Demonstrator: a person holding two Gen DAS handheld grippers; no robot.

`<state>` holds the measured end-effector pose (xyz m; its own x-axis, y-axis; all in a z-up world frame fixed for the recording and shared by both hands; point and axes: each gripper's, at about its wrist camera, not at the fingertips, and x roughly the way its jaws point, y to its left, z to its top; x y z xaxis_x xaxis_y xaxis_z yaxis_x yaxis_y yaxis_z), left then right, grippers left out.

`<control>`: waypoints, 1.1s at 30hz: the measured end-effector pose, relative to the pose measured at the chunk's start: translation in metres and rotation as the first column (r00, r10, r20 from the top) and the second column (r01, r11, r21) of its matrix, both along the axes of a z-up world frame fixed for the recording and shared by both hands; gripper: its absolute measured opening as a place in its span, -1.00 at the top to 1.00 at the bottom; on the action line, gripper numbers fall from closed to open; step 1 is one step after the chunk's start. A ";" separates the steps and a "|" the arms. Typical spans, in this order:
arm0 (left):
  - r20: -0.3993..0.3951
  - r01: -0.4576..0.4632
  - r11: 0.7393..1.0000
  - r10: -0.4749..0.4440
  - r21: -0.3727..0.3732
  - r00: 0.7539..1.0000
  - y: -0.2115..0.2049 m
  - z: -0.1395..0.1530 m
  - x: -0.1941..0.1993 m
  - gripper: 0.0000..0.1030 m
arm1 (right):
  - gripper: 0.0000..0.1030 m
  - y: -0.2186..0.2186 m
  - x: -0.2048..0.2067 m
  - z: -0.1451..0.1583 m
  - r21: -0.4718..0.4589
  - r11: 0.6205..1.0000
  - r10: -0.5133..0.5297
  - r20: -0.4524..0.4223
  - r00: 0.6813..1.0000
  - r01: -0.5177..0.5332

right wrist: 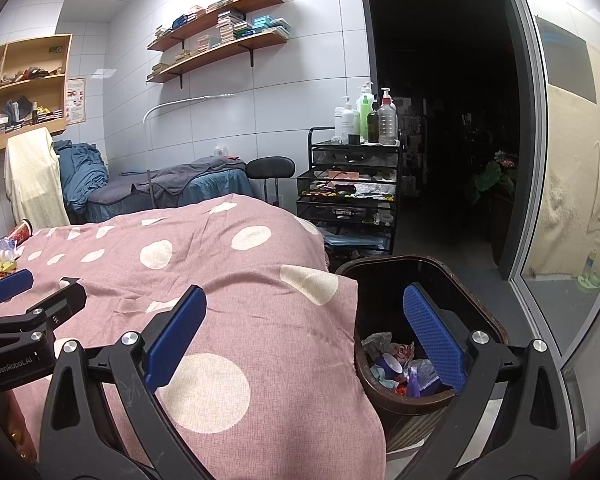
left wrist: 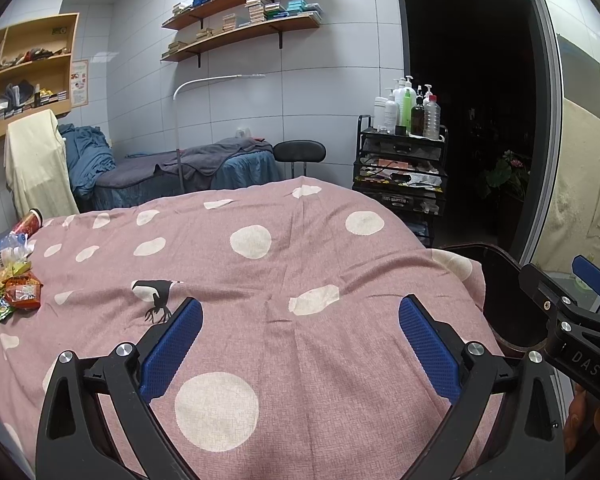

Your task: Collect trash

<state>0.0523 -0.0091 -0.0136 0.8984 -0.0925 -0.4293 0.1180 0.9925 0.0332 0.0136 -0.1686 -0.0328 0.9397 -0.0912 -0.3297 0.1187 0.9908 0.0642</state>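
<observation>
A pile of trash [left wrist: 14, 280] lies at the far left of the pink dotted bedspread [left wrist: 260, 280]: snack wrappers, a crushed plastic bottle [left wrist: 10, 246] and a red paper cup [left wrist: 30, 222]. It also shows in the right wrist view [right wrist: 4, 250]. A dark brown bin [right wrist: 420, 280] stands off the bed's right corner with crumpled trash [right wrist: 400, 364] inside. My left gripper [left wrist: 300, 336] is open and empty over the bedspread. My right gripper [right wrist: 304, 328] is open and empty, straddling the bed corner and the bin.
A black trolley [right wrist: 352, 192] with bottles stands beyond the bed. A second bed with blue and grey covers [left wrist: 180, 168], a black stool [left wrist: 300, 150] and wall shelves [left wrist: 240, 20] are behind. A dark doorway [right wrist: 440, 120] and a glass door [right wrist: 572, 160] are to the right.
</observation>
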 end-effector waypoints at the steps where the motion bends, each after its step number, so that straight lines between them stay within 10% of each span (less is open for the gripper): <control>1: -0.001 0.000 1.000 0.000 0.001 1.000 0.000 -0.001 0.000 -0.89 | -0.89 0.000 0.001 0.000 0.000 1.000 -0.001 -0.001 1.000 0.001; 33: -0.022 0.014 1.000 -0.014 -0.003 1.000 0.001 -0.006 -0.001 -0.89 | -0.89 0.000 0.001 0.001 0.002 1.000 -0.006 -0.002 1.000 0.006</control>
<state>0.0509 -0.0085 -0.0201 0.8875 -0.1063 -0.4483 0.1325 0.9908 0.0275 0.0141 -0.1689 -0.0322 0.9384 -0.0958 -0.3319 0.1245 0.9900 0.0663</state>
